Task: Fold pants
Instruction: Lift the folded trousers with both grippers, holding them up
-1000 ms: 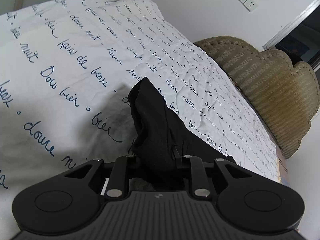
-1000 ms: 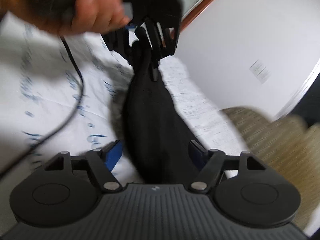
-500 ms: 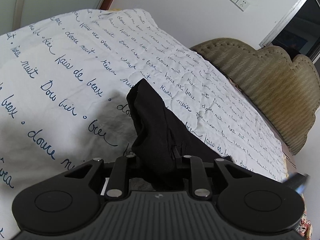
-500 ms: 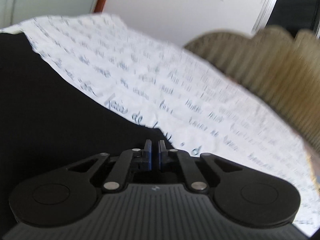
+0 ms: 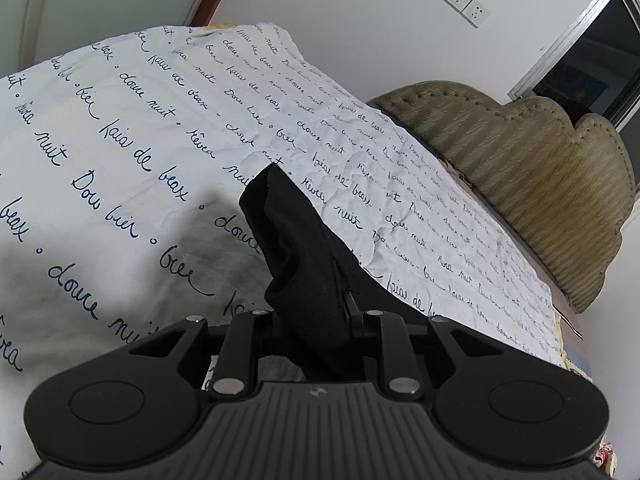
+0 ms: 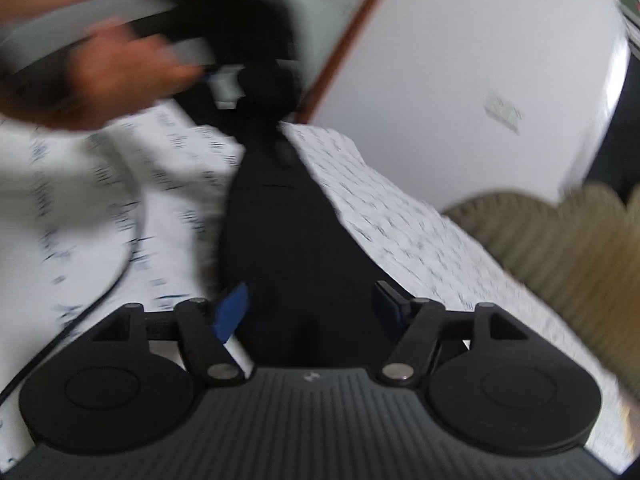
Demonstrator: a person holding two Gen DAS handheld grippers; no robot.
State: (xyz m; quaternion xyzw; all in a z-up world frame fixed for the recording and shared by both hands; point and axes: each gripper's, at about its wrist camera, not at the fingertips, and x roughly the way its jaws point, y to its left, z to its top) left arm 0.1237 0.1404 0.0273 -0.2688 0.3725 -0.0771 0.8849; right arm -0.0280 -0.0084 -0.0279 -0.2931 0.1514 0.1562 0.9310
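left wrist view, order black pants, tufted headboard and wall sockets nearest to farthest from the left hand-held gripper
1. black pants, pinched in the left hand-held gripper, centre.
2. tufted headboard, right, past the bed.
3. wall sockets, upper right on the wall.

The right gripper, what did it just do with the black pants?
Half a second ago the right gripper was pinched shut; now its jaws are spread open with the black pants lying between them. The left gripper stays clamped on the pants, lifted over the bedsheet.

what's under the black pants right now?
The white bedsheet with blue script lies under the black pants. The left gripper pinches one end, lifting it. Whatever the fabric covers beneath is hidden. The right gripper is open around them.
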